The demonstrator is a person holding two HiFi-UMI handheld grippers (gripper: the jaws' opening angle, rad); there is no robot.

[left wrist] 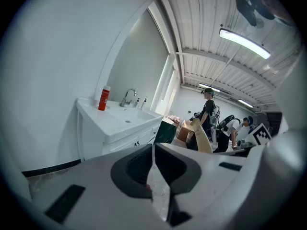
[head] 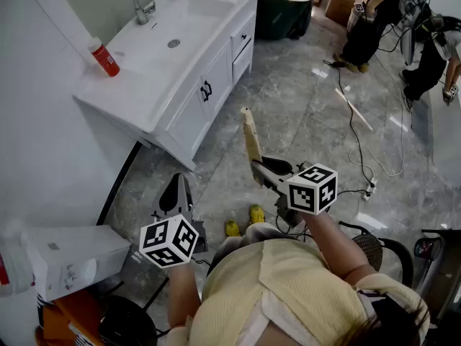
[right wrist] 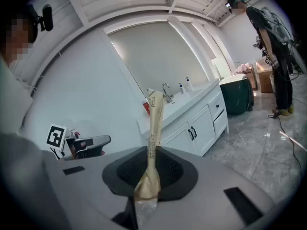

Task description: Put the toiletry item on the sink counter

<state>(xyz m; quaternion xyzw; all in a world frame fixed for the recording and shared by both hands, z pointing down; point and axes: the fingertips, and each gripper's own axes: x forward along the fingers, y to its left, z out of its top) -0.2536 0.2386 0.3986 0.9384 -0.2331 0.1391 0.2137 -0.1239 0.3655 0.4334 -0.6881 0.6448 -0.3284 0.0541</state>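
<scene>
1. 2 grippers are up over the marble floor (head: pixel 302 114), and only 1 carries anything. The right gripper (head: pixel 261 166) has its jaws closed down narrow on the lower end of the toiletry item (head: pixel 250 137), a long slim tan packet that stands nearly upright out of the pads
2. The left gripper (head: pixel 177 193) has its jaws brought together with nothing between them. It looks idle and has no part in this step
3. The sink counter (head: pixel 126 96) lies ahead and to the left, well apart from the packet, so I judge the step in hand to be the carry toward it, with the placing not yet begun
4. The best landing spot looks like the bare white top at the near corner, in front of the red bottle (head: pixel 105 58) and short of the basin (head: pixel 169 38). Aim there rather than further along
5. The hold is at the very bottom of a soft-looking packet, so the free top end may sway. A smooth, unhurried carry should keep it from slipping in the pads
6. Over the counter, tilt the gripper so the packet comes down lengthwise, let it rest fully on the surface, and only then part the jaws. Released upright, it would likely topple
7. Keep the packet's tip away from the red bottle, which could be knocked over, and keep all of it inside the counter edge and out of the basin
8. Mind the cable (head: pixel 353 132) lying across the floor to the right when stepping in
</scene>
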